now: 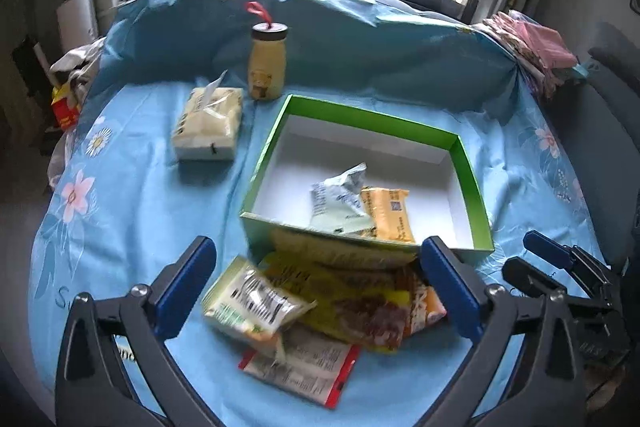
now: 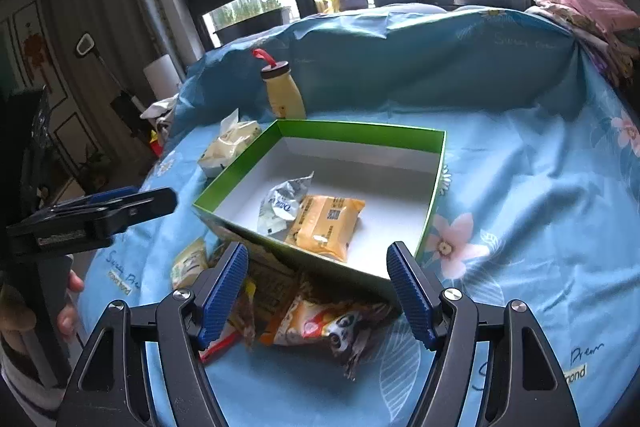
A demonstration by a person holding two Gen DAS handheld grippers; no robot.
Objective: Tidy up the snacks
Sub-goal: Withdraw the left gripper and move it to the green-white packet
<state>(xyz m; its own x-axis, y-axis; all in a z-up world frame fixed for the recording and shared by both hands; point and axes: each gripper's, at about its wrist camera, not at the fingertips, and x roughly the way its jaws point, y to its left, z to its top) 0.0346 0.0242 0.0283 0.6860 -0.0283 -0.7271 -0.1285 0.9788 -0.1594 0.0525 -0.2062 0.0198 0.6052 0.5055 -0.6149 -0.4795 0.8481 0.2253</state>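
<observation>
Holding nothing: both claws open; green box contains two snack packets.

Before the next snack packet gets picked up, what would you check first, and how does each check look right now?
1. Left hand-held gripper free: ok, fingers wide apart, nothing pinched.
2. Right hand-held gripper free: ok, open and holding nothing.
3. Space left in the green box: ok, only a pale crumpled packet and an orange packet lie inside.
4. Packets left to collect: ok, a pile of snack packets lies on the blue floral cloth against the box's near wall.
5. Top packet easy to take: ok, a green-and-white packet lies on top of the pile.
6. Tissue pack and yellow bottle clear of the box: ok, both stand behind it.
</observation>
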